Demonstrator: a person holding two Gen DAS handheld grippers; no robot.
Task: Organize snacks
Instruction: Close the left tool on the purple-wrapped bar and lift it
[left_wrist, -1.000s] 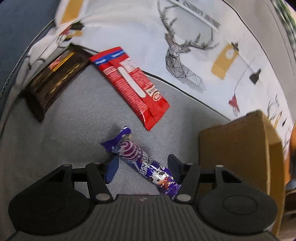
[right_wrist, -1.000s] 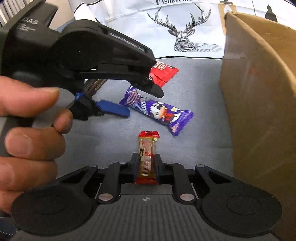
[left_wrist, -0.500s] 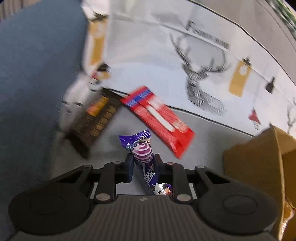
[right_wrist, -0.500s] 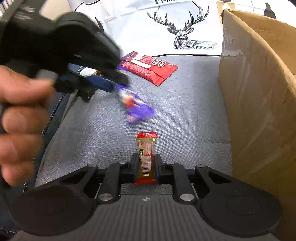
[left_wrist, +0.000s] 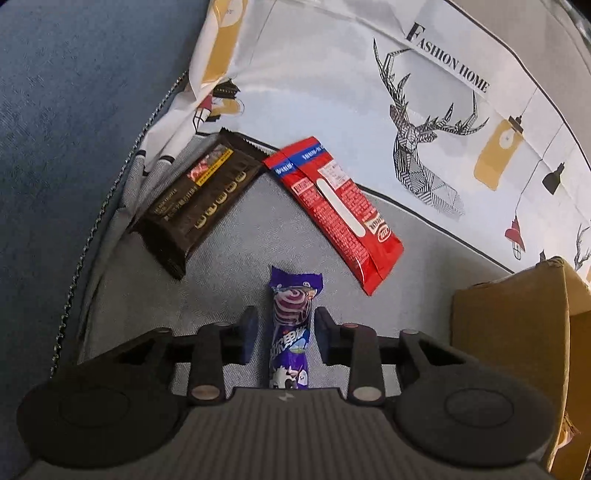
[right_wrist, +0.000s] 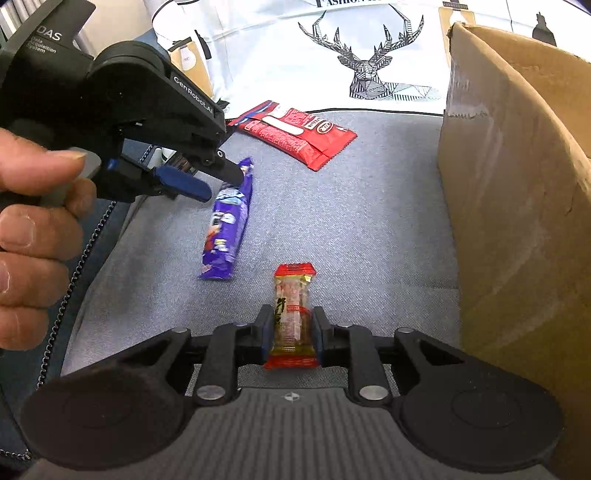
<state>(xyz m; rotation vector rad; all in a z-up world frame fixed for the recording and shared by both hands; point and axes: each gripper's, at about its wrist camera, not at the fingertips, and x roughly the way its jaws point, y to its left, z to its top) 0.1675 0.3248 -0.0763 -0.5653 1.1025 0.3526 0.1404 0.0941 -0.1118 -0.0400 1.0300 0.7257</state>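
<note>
Fingers of a hand (right_wrist: 33, 229) curl round the left claw (right_wrist: 221, 181), angled down, jaws just reopened astride the purple candy bar (left_wrist: 290, 332) lying near-left on grey cloth. Right claw (right_wrist: 290, 326) pinches a red-ended snack (right_wrist: 293, 314).

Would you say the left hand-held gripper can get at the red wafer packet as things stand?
Probably yes: the red wafer packet lies flat and uncovered on the grey cushion, just beyond the left hand-held gripper. Only the purple candy bar sits loose between its fingers.
</note>
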